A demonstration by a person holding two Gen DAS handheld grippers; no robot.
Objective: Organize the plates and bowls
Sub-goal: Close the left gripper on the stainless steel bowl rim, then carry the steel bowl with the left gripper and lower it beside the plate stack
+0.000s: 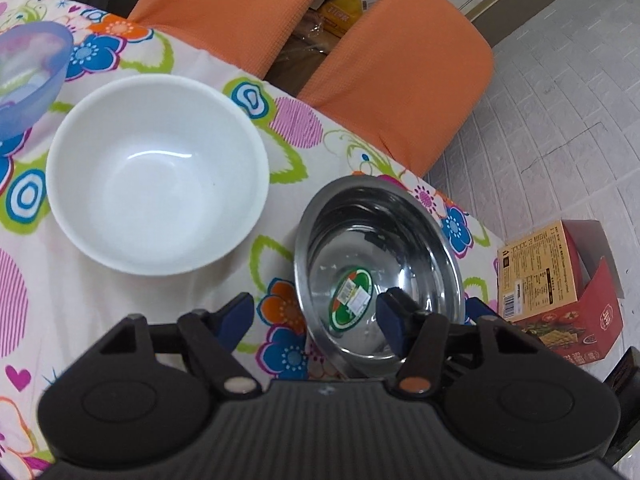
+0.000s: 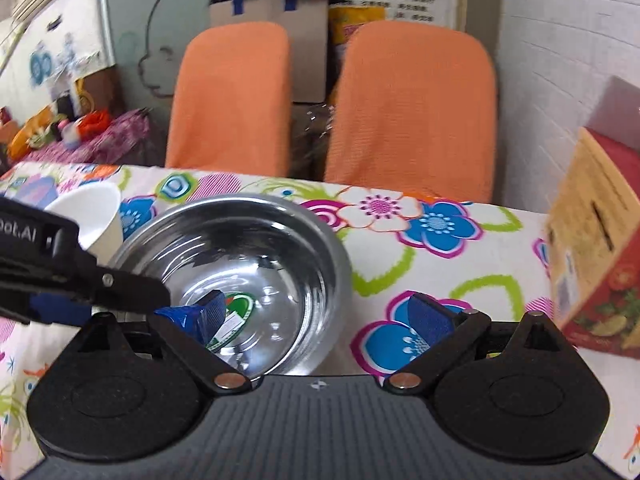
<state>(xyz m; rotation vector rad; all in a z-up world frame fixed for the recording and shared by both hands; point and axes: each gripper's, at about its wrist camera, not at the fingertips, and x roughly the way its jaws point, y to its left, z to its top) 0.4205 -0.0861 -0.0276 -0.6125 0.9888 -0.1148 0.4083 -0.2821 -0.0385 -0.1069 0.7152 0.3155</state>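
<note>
A steel bowl (image 1: 376,264) (image 2: 248,248) with a green sticker inside stands on the flowered tablecloth (image 1: 120,300) near the table's right end. My left gripper (image 1: 316,314) is open astride the bowl's left wall, one blue pad inside and one outside. The right gripper (image 2: 320,312) is open too, its left finger inside the bowl and its right finger outside over the cloth. The left gripper's black body (image 2: 60,272) reaches in from the left. Left of the steel bowl is a white bowl (image 1: 156,172) (image 2: 96,220), and beyond it a translucent blue bowl (image 1: 28,76).
Two orange chair backs (image 1: 400,72) (image 2: 412,108) stand along the table's far edge. A red and tan carton (image 1: 560,288) (image 2: 600,264) sits just past the table's right end. The steel bowl is close to that corner.
</note>
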